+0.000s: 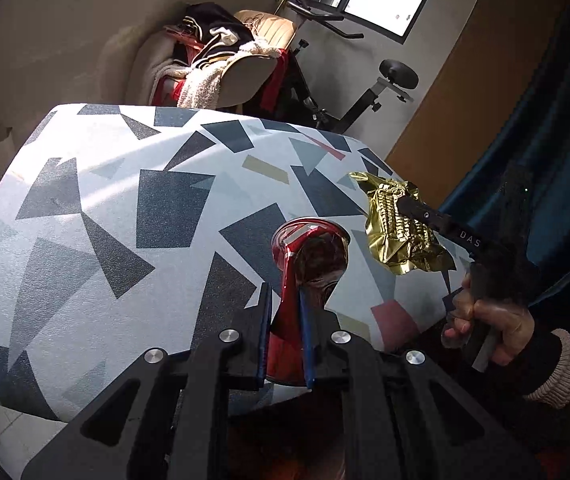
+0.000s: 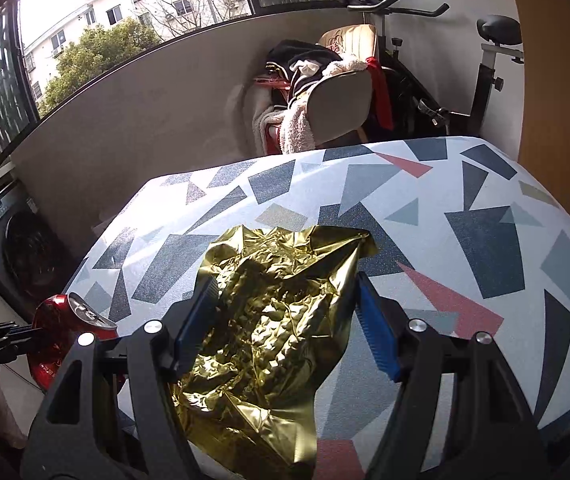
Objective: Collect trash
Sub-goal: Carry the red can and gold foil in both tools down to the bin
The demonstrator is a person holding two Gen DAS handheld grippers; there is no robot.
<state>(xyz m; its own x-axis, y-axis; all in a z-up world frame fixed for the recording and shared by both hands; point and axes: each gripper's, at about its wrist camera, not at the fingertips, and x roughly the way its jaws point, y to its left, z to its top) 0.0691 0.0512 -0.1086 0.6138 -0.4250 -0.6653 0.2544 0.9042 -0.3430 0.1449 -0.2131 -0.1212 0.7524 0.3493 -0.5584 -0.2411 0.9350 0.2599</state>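
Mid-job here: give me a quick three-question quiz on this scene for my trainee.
1. True or false: the left gripper is shut on the red can.
2. What lies between the right gripper's open fingers?
A. gold foil wrapper
B. paper cup
C. sponge
3. Fill in: the wrapper rests on the patterned ____.

Key: 1 true; 2 A; 3 table.

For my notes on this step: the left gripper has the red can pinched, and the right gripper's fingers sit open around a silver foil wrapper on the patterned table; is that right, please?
Nearly: the wrapper is gold, not silver, as the right wrist view shows. The rest holds: the left gripper pinches the red can, and the right gripper sits open around the wrapper on the patterned table.
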